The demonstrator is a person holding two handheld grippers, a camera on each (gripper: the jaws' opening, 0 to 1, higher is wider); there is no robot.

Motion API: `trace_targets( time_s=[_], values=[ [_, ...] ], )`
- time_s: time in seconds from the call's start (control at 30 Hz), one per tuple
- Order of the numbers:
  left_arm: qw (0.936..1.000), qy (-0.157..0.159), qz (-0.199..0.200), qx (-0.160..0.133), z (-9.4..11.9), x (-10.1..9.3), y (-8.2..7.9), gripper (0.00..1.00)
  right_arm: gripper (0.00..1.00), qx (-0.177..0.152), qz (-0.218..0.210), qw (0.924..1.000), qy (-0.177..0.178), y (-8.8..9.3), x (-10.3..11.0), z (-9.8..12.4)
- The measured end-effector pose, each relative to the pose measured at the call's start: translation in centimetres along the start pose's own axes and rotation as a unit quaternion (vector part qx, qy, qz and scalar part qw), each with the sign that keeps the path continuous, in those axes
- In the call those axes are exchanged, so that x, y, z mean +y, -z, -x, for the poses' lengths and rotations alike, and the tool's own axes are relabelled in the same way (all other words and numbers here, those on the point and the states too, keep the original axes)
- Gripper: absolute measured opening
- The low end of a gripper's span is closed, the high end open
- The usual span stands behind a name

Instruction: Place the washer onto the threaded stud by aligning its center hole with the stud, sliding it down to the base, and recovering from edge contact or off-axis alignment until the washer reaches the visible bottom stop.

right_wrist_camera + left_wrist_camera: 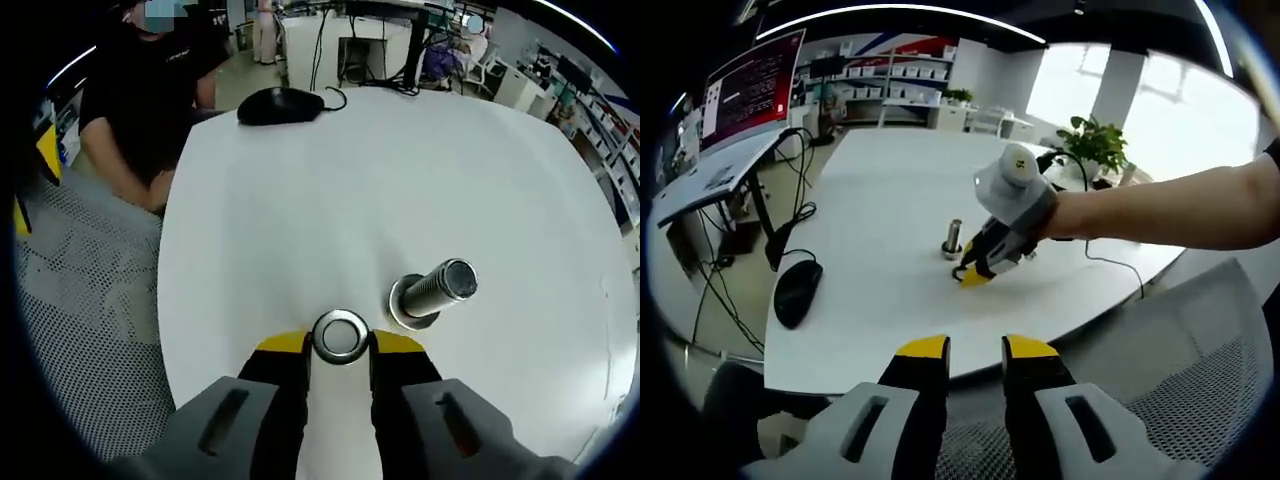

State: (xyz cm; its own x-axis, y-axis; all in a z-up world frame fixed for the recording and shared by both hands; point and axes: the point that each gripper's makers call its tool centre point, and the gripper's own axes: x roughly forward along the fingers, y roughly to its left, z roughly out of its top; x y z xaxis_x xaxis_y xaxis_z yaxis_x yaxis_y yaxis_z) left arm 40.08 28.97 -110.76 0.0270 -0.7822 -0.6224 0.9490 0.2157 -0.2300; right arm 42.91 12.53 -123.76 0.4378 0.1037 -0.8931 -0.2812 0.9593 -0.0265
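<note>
A steel washer [319, 337] sits flat between the yellow fingertips of my right gripper [340, 346], which is shut on its rim. The threaded stud [442, 283] stands upright on its round base [405, 306], just right of the washer in the right gripper view and apart from it. In the left gripper view the right gripper [974, 276] is low over the white table [880, 200], its tips beside the stud [953, 237], and a person's arm reaches in from the right. My left gripper [977, 349] hangs back over the table's near edge, open, with nothing between its jaws.
A black mouse [797, 292] with its cable lies on the table's left side, also the mouse [280, 103] in the right gripper view. A mesh chair [85, 300] and a seated person [150, 90] are beside the table. A desk with a monitor [750, 85] stands further left.
</note>
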Motion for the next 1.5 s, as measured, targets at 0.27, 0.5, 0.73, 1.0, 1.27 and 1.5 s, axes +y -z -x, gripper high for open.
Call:
trace_targets(
  time_s=[0.27,0.5,0.73,1.0,1.27,1.5],
  values=[
    [1.0,0.0,0.001,0.0,0.0,0.0,0.0,0.19,0.23,-0.006,-0.001,1.0,0.002,-0.2,-0.6,1.2],
    [1.0,0.001,0.0,0.0,0.0,0.0,0.0,0.19,0.23,-0.02,0.007,0.9997,0.012,-1.2,-1.0,2.8],
    [1.0,0.001,-0.001,0.001,0.0,0.1,0.0,0.19,0.23,-0.033,0.008,0.9992,0.022,-2.0,-1.8,4.5],
    [1.0,0.001,-0.001,0.0,0.0,0.0,0.0,0.19,0.23,-0.042,0.03,0.9975,0.048,-3.5,-3.4,5.6],
    [1.0,0.001,-0.001,0.0,0.0,0.0,0.0,0.19,0.23,-0.033,0.058,0.9962,0.055,-5.3,-4.8,5.1],
    [1.0,0.0,0.0,0.0,0.0,0.1,0.0,0.19,0.23,0.009,0.077,0.9966,0.029,-5.2,-4.5,5.0]
  ],
)
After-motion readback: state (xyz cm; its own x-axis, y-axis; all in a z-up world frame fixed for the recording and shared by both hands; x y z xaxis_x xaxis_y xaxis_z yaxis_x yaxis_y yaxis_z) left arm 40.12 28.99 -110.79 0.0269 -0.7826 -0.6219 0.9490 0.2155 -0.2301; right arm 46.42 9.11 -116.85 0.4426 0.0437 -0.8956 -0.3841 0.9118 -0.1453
